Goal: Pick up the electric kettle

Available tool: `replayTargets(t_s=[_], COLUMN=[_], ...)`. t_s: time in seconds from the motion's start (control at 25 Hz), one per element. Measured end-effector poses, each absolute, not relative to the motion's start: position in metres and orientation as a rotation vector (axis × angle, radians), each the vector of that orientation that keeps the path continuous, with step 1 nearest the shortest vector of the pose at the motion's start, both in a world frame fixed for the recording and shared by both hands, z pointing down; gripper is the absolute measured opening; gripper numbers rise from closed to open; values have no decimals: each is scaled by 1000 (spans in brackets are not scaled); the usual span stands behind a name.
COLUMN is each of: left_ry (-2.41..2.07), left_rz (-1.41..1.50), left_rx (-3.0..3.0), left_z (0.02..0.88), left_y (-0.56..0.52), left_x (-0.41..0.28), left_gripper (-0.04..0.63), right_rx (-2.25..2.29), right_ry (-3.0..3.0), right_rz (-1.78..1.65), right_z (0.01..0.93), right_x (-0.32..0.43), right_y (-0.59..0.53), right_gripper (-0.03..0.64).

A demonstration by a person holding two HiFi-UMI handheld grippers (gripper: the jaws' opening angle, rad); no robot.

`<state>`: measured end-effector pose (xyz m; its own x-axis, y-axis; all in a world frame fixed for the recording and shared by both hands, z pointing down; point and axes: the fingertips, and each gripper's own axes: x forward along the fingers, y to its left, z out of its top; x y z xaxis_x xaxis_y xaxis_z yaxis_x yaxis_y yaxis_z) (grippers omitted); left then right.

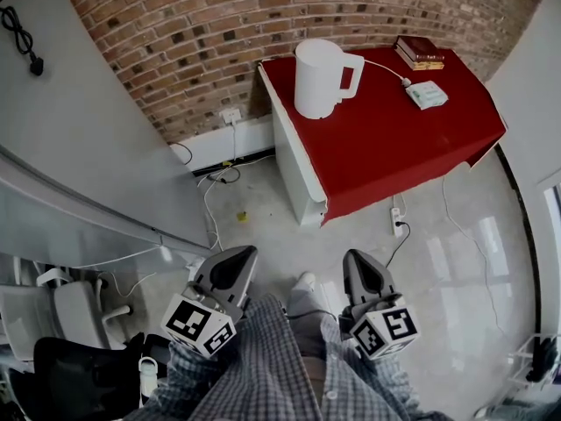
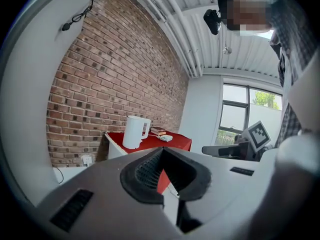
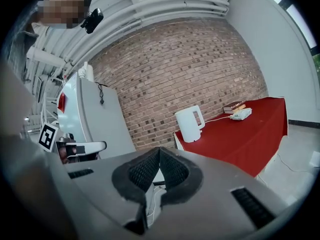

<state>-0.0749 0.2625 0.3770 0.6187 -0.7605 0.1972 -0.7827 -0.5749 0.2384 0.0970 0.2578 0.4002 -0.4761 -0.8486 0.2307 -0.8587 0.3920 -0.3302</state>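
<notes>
From the head view, the white electric kettle (image 1: 320, 79) stands straight up near the back left corner of the red table (image 1: 394, 139). Its handle points right.

In the left gripper view, the left gripper (image 2: 163, 148) has its jaws pressed together, holding nothing, well away from the kettle.

In the right gripper view, the right gripper (image 3: 159, 147) also has its jaws pressed together and empty.

White kettle (image 1: 320, 79). Red-topped desk (image 1: 394, 147), white near side. Far wall (image 1: 202, 24): red-brown brick, pale mortar. Dark maroon books (image 1: 419, 51). Glossy grey floor (image 1: 263, 209). Grey left tongs (image 1: 245, 254) and right tongs (image 1: 358, 261), black ribbed pads (image 2: 147, 171). Cubes (image 1: 200, 324): black-and-white square markers. Clothing (image 1: 263, 367): grey-blue check.
</notes>
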Motion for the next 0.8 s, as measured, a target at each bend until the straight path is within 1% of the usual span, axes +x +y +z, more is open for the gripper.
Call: replayTargets(t_s=[0.44,0.8], left_ry=[-1317,-1392], left_rz=[78,40], left_rx=[2520,2458], left_z=[366,372], left_y=[199,172], left_x=[-47,-40], left_gripper=[6,6], right_rx=[1562,1505], right_ry=[-2639,-2681], right_rz=[613,601], right_z=[389,390], right_x=[129,144], right_y=[190,154], right_gripper=[8,8])
